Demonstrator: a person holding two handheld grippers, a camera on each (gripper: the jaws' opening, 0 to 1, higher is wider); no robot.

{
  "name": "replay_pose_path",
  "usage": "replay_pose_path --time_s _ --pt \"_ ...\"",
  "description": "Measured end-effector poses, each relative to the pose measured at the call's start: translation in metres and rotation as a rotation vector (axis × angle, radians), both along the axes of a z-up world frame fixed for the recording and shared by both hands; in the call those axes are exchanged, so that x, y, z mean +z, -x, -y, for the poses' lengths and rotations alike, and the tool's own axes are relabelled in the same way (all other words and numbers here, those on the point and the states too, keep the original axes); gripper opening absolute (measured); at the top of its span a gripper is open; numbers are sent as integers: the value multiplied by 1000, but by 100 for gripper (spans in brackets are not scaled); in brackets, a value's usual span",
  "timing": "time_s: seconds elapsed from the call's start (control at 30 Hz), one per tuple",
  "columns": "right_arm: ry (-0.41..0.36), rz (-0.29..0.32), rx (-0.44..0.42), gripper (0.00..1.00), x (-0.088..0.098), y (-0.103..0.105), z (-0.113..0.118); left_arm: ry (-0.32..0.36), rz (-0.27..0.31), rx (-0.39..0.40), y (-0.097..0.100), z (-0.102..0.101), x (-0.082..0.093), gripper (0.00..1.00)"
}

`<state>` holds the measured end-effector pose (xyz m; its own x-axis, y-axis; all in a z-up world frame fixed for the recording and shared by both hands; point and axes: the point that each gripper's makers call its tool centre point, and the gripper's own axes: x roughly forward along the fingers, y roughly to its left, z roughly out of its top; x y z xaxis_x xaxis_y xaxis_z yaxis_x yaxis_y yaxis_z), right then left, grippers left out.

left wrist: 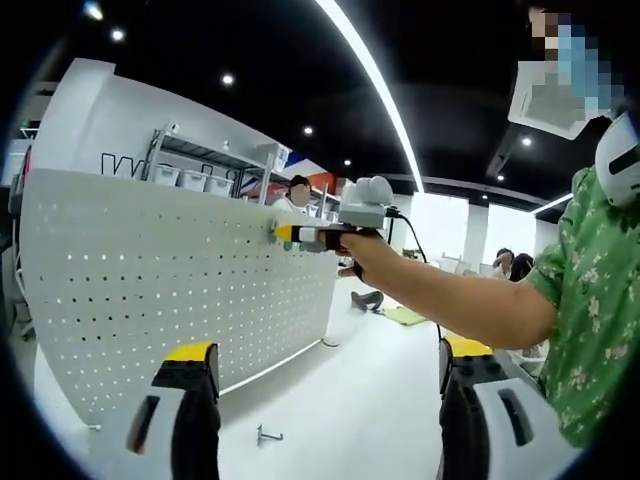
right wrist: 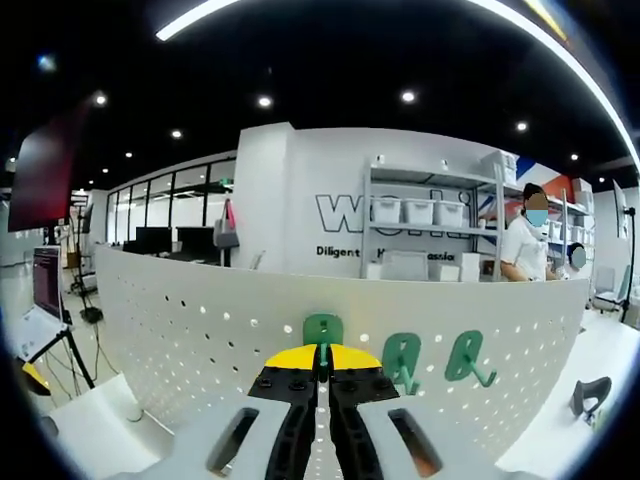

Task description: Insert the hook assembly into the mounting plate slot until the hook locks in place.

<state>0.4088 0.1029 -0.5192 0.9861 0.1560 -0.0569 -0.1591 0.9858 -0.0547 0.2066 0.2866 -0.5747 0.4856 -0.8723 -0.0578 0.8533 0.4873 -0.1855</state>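
Note:
A white pegboard mounting plate (left wrist: 150, 290) stands upright on the table. In the left gripper view a hand holds my right gripper (left wrist: 290, 234) with its yellow-tipped nose against the board's upper right part. My left gripper (left wrist: 330, 350) stands open and empty, well back from the board. In the right gripper view my right gripper (right wrist: 322, 362) is shut on a green hook (right wrist: 323, 329), pressed at the pegboard (right wrist: 180, 330). Two more green hooks (right wrist: 402, 360) (right wrist: 466, 358) hang on the board to its right. A small metal hook (left wrist: 266, 435) lies on the table near the board's foot.
A person in a green patterned shirt (left wrist: 580, 300) stands at the right. Behind the board are shelves with white bins (right wrist: 420, 212) and a masked person (right wrist: 525, 250). A screen on a tripod (right wrist: 50, 290) stands at the left. White tabletop (left wrist: 360, 400) lies in front.

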Motion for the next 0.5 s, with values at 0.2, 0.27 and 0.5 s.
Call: replay_pose_path --time_s 0.2,0.27,0.5 --pt "2 -2 -1 1 -1 -1 0 -1 0 0 -1 0 0 93" --pt "1 -3 0 1 -2 -1 0 -1 -2 0 -1 0 0 93" --pt "3 -6 -2 1 -3 0 0 -3 -1 1 -1 -1 -1 93"
